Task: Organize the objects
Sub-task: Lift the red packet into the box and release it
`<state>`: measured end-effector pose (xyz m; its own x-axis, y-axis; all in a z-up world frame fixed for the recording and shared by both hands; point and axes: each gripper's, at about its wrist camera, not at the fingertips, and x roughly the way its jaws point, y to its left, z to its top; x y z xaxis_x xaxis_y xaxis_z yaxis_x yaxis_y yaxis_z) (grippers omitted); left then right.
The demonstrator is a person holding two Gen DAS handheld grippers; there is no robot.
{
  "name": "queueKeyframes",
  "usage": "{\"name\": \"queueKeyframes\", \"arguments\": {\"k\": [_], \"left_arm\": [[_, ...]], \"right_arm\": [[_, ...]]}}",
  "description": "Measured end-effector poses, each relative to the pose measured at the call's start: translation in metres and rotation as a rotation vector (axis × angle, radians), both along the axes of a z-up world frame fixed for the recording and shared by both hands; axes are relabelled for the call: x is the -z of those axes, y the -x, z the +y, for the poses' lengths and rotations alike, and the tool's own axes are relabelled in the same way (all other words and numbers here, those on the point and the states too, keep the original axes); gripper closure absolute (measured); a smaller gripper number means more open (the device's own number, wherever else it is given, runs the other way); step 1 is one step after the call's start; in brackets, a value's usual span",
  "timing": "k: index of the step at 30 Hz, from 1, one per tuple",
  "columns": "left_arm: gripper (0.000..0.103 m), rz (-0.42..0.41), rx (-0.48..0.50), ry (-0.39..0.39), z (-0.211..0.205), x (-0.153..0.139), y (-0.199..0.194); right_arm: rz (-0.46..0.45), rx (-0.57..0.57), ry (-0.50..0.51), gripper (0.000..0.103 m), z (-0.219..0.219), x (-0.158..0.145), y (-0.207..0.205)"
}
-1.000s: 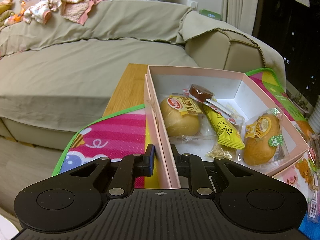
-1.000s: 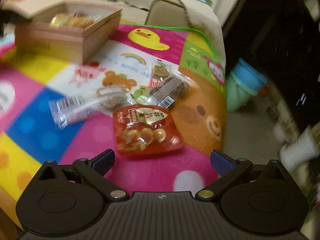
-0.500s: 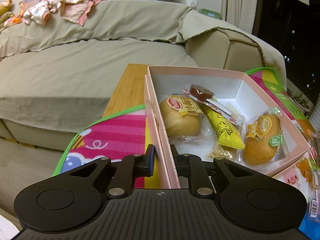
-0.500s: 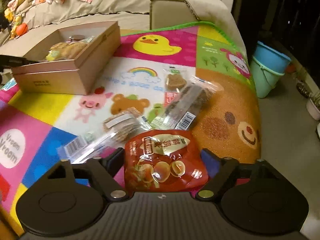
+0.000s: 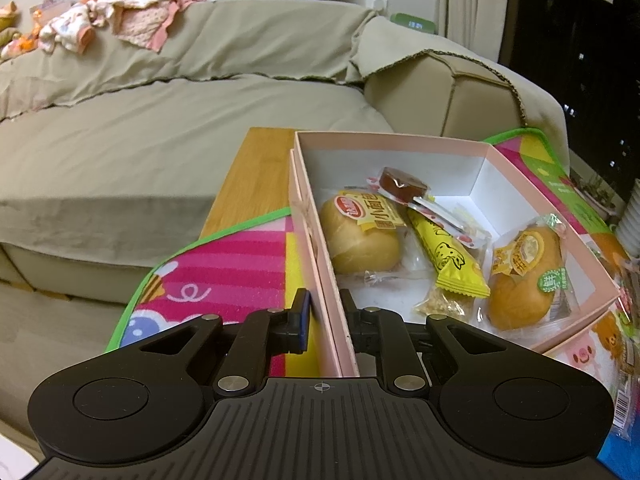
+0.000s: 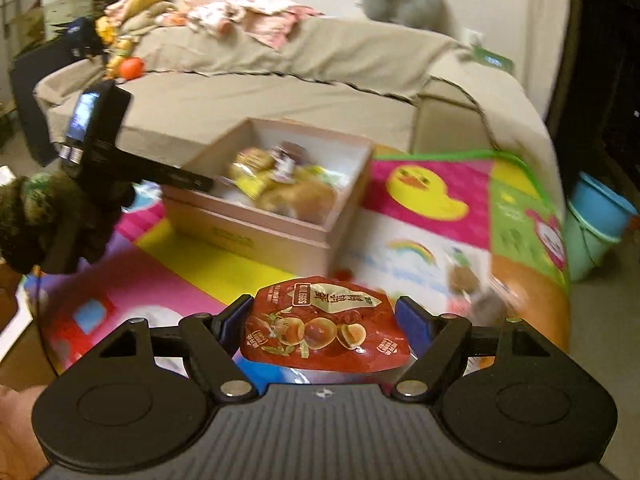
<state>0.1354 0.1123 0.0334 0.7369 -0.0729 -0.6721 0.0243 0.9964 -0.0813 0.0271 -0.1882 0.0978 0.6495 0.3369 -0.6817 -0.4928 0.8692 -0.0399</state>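
My left gripper (image 5: 322, 312) is shut on the near left wall of a pink cardboard box (image 5: 312, 220). The box holds two wrapped buns (image 5: 362, 232), a yellow snack packet (image 5: 444, 256) and a brown lollipop (image 5: 402, 184). My right gripper (image 6: 324, 322) is shut on a red packet of quail eggs (image 6: 324, 324) and holds it above the colourful play mat (image 6: 420, 200). In the right wrist view the box (image 6: 256, 236) stands ahead to the left, and the left gripper (image 6: 96, 136) shows at its left wall.
A beige covered sofa (image 5: 120, 128) with clothes (image 5: 120, 20) lies behind the table. Wrapped snacks (image 6: 476, 288) lie on the mat at the right, blurred. A blue bucket (image 6: 600, 224) stands on the floor at the far right. A wooden table edge (image 5: 256, 176) shows beside the box.
My right gripper closed on the red packet, lifted it off the mat and swung toward the box. My left gripper stayed still on the box wall.
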Motion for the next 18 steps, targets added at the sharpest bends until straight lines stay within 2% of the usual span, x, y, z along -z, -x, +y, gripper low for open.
{"name": "queueKeyframes", "arguments": {"k": [4,11,16,18], "left_arm": [[0.086,-0.004,-0.006,0.016,0.001,0.000,0.001],[0.086,-0.008,-0.006,0.014,0.000,0.001,0.000],[0.086,-0.007,-0.005,0.010,-0.001,0.001,0.000],[0.086,-0.007,-0.005,0.010,-0.002,0.001,0.001]], "right_arm": [[-0.028,-0.050,-0.040,0.026,0.020,-0.013,-0.011],[-0.141,-0.097,-0.122,0.026,0.069,-0.038,-0.054],[-0.136,-0.099,-0.173,0.025,0.103,-0.036,-0.093],[-0.119,-0.095,-0.189,0.019,0.108,-0.032,-0.104]]}}
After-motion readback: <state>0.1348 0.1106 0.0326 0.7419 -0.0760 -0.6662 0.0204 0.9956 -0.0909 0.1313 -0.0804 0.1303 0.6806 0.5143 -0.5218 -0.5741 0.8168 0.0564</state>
